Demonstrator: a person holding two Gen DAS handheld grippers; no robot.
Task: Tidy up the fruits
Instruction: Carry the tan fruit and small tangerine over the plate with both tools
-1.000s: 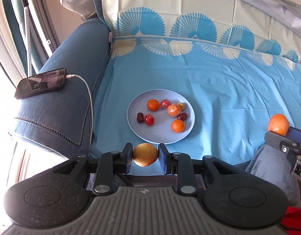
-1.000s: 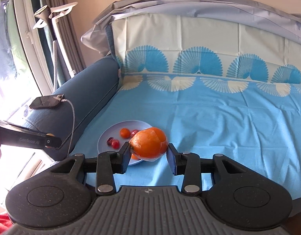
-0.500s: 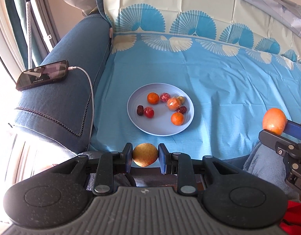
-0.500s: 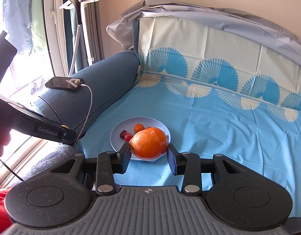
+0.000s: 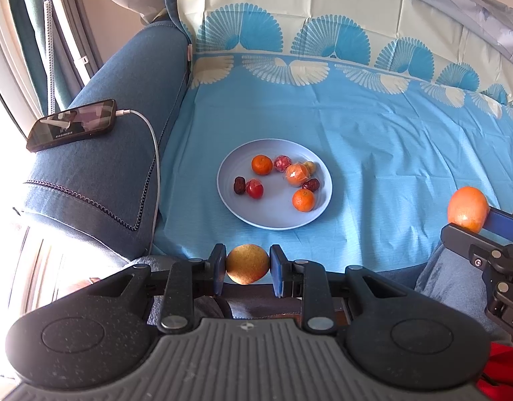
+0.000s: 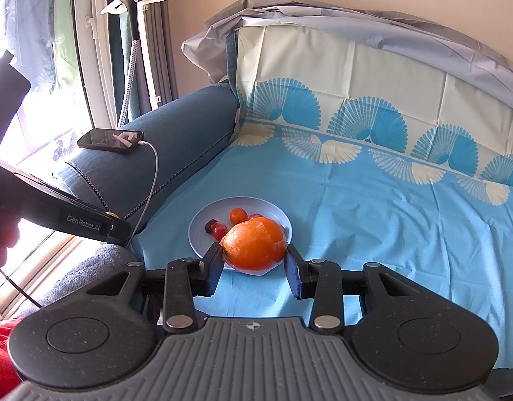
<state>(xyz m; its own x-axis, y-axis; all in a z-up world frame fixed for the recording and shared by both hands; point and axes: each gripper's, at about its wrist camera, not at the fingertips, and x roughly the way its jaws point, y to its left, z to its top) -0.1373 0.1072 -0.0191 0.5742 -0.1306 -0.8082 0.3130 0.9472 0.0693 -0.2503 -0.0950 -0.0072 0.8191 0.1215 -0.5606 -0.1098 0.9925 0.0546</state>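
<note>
sunlit from the window at your left, a blue sofa [image 5: 116, 153] carries a light blue cloth [image 5: 373, 153] with white and blue fan prints over its seat and back. on the armrest lies a dark phone [image 5: 72, 124] with a white cable [image 5: 155, 167] plugged in and trailing down the side.

your left claw [image 5: 248, 265] is held low at the near edge of the seat, level and pointing toward the backrest, its two pads closed on a small golden-brown round fruit [image 5: 247, 264] with a speckled, matte skin. your right claw [image 6: 253, 262] sits further to the right and a little nearer the cushion, angled toward the armrest; it is pinched on a large orange fruit [image 6: 254, 247], glossy and apparently wrapped in clear film, with a corner of the wrap poking out below. from the left camera that same fruit shows at the right edge, above the dark fingers.

between the two claws, and ahead of both, a pale blue plate [image 5: 233, 197] rests on the cloth near the armrest. on it you have two small mandarins [image 5: 261, 164], a wrapped orange piece [image 5: 296, 174], a red cherry tomato [image 5: 255, 188], two dark red dates [image 5: 239, 185], a pinkish round fruit [image 5: 282, 163] and a small yellowish one that is hard to identify, half hidden behind the wrapped piece.
</note>
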